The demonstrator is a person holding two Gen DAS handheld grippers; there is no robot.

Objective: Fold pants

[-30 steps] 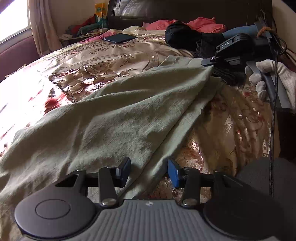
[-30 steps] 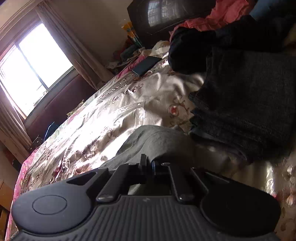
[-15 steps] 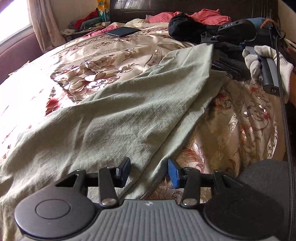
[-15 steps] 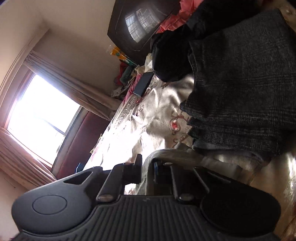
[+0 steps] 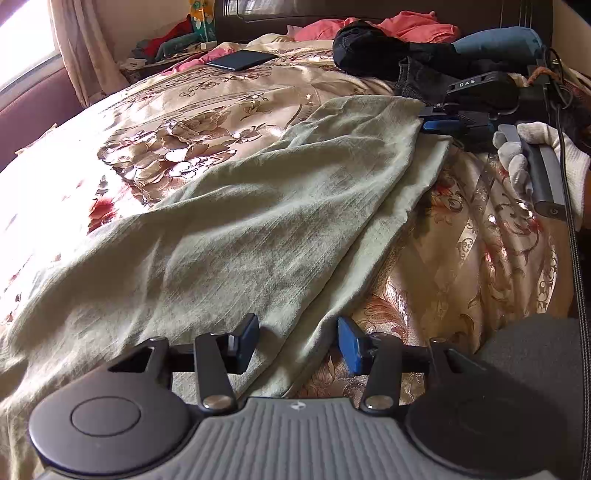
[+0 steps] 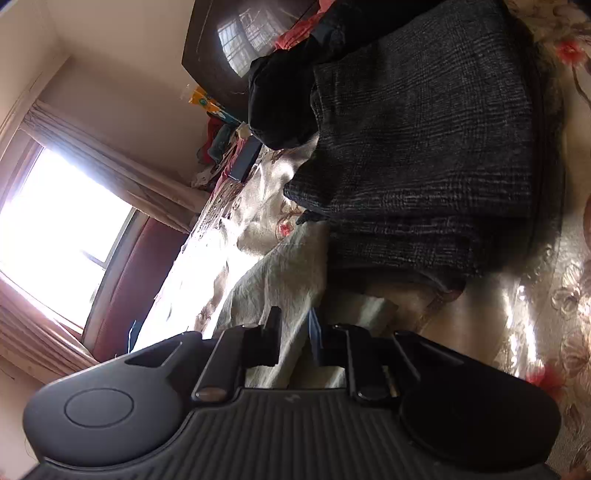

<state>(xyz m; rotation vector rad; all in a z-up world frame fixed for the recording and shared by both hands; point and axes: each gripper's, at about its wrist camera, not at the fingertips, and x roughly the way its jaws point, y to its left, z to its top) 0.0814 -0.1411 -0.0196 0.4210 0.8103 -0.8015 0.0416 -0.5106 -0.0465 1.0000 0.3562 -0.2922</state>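
Pale green pants [image 5: 236,229] lie spread on a floral bedspread [image 5: 207,110], legs laid one on the other. My left gripper [image 5: 298,341] is open, its jaws astride the near edge of the pants. My right gripper [image 6: 293,332] has its jaws a little apart with the far corner of the pants [image 6: 284,273] between them. It also shows in the left wrist view [image 5: 439,125], held by a gloved hand [image 5: 535,155] at that corner.
Folded dark grey clothes [image 6: 424,129] lie just beyond the right gripper. A black garment [image 5: 373,48], pink cloth [image 5: 410,26] and a blue roll [image 5: 498,44] lie by the headboard. A dark phone [image 5: 240,60] lies on the bed. A window [image 6: 55,229] is at the left.
My right gripper rolled onto its side and its jaws parted slightly around the pants corner, which moved down toward the bed. The left gripper stayed open at the near edge.
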